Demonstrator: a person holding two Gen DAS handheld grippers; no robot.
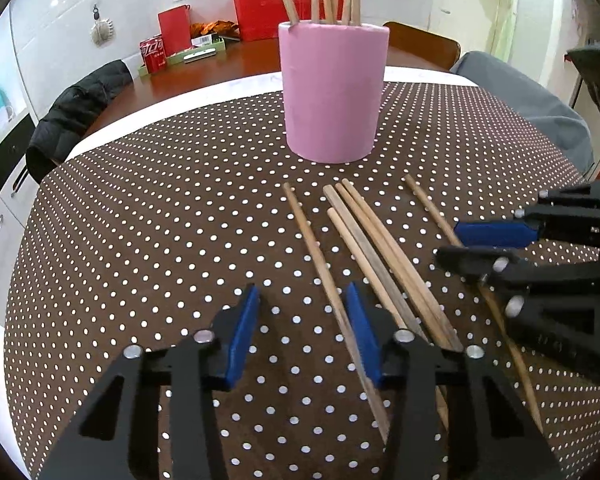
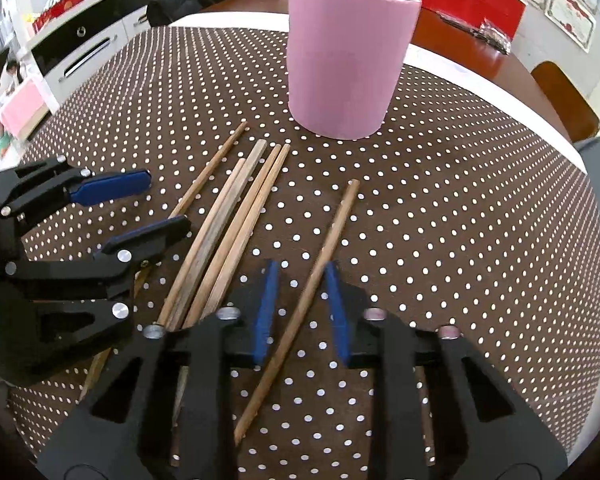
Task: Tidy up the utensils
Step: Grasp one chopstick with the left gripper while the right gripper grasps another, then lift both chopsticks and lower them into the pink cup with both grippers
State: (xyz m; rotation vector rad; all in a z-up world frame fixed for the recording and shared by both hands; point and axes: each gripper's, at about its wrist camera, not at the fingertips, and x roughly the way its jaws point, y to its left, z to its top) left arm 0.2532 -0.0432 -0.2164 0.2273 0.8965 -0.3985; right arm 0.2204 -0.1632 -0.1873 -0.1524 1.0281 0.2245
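I am holding my right gripper (image 2: 302, 312) spread, its blue pads straddling a lone wooden chopstick (image 2: 324, 256) without touching; my left gripper (image 1: 302, 336) is gaping beside the leftmost stick (image 1: 320, 264). Four more (image 2: 236, 224) are lying between, before the pink cylindrical holder (image 2: 348, 52) on the brown polka-dot tablecloth (image 2: 460, 220)

Tabletop (image 1: 236, 66): reddish-brown wood, mostly covered by a brown cloth with white dots (image 1: 140, 220); a white strip (image 1: 204, 94) borders the cloth's far edge. On the cloth: pink cup (image 1: 334, 92), upright, toward the far edge, holding chopsticks. Six loose chopsticks (image 2: 236, 216) lie flat nearer the near edge: four bunched close together, one (image 2: 300, 304) apart. On bare wood at the far edge: red can (image 1: 153, 54), green tray (image 1: 196, 54), red bags (image 1: 260, 10).
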